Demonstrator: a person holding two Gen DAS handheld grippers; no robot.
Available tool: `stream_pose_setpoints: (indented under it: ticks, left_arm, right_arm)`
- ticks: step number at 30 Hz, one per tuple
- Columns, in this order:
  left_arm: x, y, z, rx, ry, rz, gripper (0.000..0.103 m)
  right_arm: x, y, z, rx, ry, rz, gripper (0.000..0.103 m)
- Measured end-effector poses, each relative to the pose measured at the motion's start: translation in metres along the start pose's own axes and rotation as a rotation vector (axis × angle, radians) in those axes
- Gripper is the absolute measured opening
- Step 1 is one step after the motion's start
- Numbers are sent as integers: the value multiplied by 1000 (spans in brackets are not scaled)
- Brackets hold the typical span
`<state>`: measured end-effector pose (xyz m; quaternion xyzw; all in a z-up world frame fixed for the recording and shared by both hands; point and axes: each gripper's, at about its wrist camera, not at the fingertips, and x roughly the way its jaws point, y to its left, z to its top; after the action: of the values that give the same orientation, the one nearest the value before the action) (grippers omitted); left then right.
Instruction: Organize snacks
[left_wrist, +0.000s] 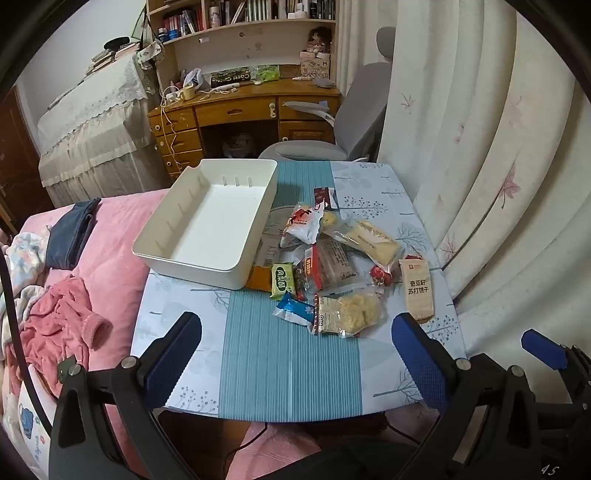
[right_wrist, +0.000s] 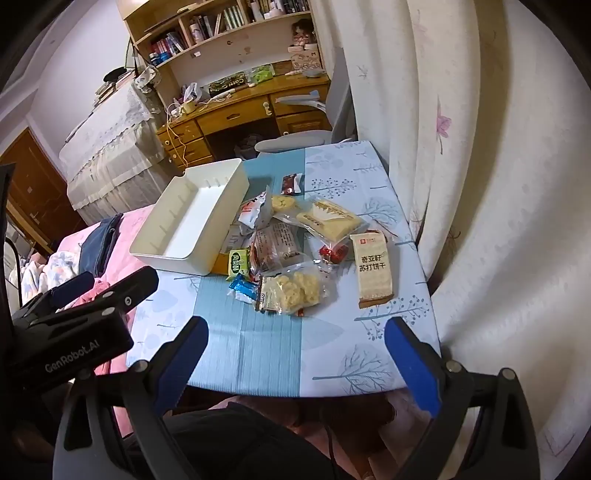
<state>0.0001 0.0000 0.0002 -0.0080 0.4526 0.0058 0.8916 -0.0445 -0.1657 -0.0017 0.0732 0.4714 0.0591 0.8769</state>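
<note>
A pile of wrapped snacks (left_wrist: 332, 266) (right_wrist: 291, 251) lies on the small table (left_wrist: 288, 362) (right_wrist: 266, 354), right of an empty white bin (left_wrist: 210, 221) (right_wrist: 192, 221). Among them are a tall beige cracker pack (left_wrist: 417, 288) (right_wrist: 373, 271), a clear bag of yellow puffs (left_wrist: 351, 314) (right_wrist: 293, 291), a blue wrapper (left_wrist: 293, 308) (right_wrist: 242, 290) and a green packet (left_wrist: 282, 278) (right_wrist: 237, 263). My left gripper (left_wrist: 295, 347) hangs open above the table's near edge, nothing between its fingers. My right gripper (right_wrist: 295, 350) is likewise open and empty, short of the pile.
A bed with pink bedding and clothes (left_wrist: 74, 295) borders the table's left side. A flowered curtain (left_wrist: 498, 166) (right_wrist: 498, 184) hangs along the right edge. A grey chair (left_wrist: 332, 133) and wooden desk (left_wrist: 240, 110) stand behind the table. A dark packet (left_wrist: 325, 195) lies apart at the back.
</note>
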Motion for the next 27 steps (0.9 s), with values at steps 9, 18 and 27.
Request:
stream_pose_setpoints:
  ticks: [9, 18, 27]
  left_arm:
    - [4, -2, 2, 17, -2, -15, 102]
    - [2, -8, 5, 29, -8, -22, 102]
    - [5, -10, 5, 29, -6, -17, 102]
  right_arm:
    - [-1, -2, 0, 4, 1, -1, 97]
    - [-1, -4, 1, 7, 0, -3, 97]
    - [2, -4, 1, 14, 4, 0, 97]
